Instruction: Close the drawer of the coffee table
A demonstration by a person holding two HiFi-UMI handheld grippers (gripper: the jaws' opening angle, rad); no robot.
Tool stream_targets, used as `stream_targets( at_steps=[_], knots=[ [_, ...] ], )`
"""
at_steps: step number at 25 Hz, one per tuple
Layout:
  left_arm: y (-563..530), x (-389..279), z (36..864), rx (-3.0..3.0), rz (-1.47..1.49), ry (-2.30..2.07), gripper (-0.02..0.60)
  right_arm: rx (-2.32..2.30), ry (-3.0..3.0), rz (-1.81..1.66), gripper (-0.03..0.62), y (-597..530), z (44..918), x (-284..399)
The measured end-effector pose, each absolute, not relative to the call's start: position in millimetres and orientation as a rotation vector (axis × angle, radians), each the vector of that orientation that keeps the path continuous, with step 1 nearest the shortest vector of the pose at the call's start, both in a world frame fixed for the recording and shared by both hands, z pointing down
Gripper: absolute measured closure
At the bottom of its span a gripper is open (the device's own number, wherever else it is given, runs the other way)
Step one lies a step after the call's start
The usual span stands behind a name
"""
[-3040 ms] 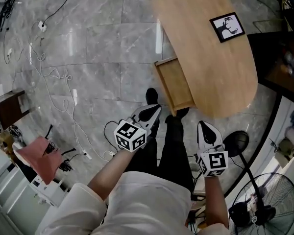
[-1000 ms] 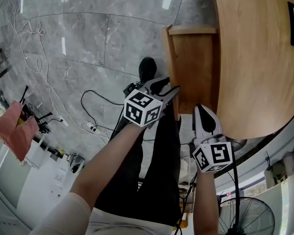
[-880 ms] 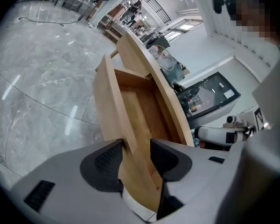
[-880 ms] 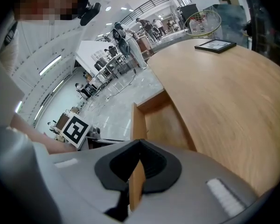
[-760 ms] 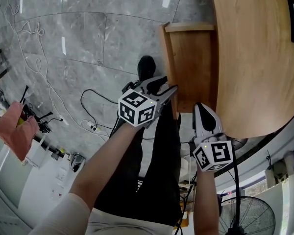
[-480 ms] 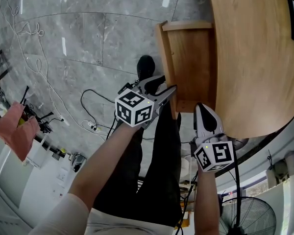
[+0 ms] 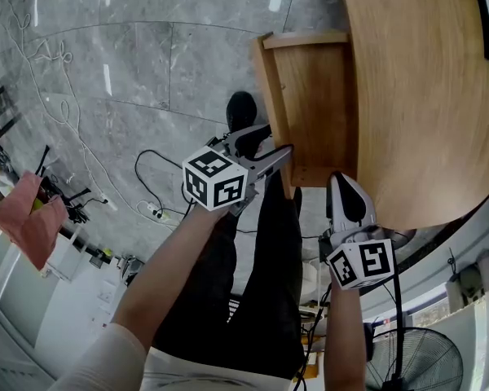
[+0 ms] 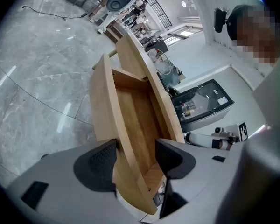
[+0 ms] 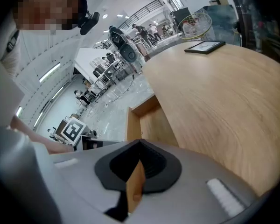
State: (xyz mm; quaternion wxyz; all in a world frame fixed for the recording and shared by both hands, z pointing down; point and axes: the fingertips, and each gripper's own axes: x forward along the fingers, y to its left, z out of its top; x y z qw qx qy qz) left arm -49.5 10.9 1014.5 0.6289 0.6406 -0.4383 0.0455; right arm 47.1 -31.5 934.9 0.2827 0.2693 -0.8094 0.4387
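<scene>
The left gripper (image 8: 135, 157), angled down on an outstretched forearm, straddles the front panel (image 8: 113, 125) of the drawer (image 7: 310, 96), with its jaws opening and one pad clear of the wood. The right gripper (image 9: 138, 169) is clenched on the drawer's near side wall (image 9: 135, 183). The drawer stands pulled out from the coffee table's tabletop (image 7: 416, 96) edge.

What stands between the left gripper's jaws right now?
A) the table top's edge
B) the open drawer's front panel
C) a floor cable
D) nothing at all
B: in the left gripper view the drawer's front panel runs between the pads of the left gripper, whose jaws are opening.
</scene>
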Motion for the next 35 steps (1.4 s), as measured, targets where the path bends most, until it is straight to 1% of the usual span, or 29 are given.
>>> stream_targets(
  at_steps=[2,4,6,10,13,25,30,35],
  knots=[
    [7,-47,1006,1.498,0.105,-1.002,0.342,0.724,-2.168,1.179,0.583,-31,935,48],
    [1,-40,998,1.55,0.133,-0.995,0.37,0.727,-2.169,1.18,0.583,-29,935,48],
    [-6,-30,997,1.572,0.155,-0.975,0.355,0.738,-2.174,1.179,0.583,-30,933,50],
    [-21,-12,992,1.594,0.13,-0.937,0.352,0.764,-2.186,1.189,0.583,-36,925,55],
    [-32,2,988,1.611,0.104,-0.906,0.336,0.78,-2.19,1.184,0.583,-39,924,61],
    [-61,36,985,1.646,0.071,-0.836,0.324,0.86,-2.172,1.205,0.583,-35,928,93],
    [-73,51,985,1.671,0.078,-0.801,0.301,0.882,-2.174,1.212,0.583,-36,929,102],
    [-87,66,984,1.69,0.067,-0.789,0.298,0.905,-2.168,1.224,0.583,-37,932,111]
  ],
)
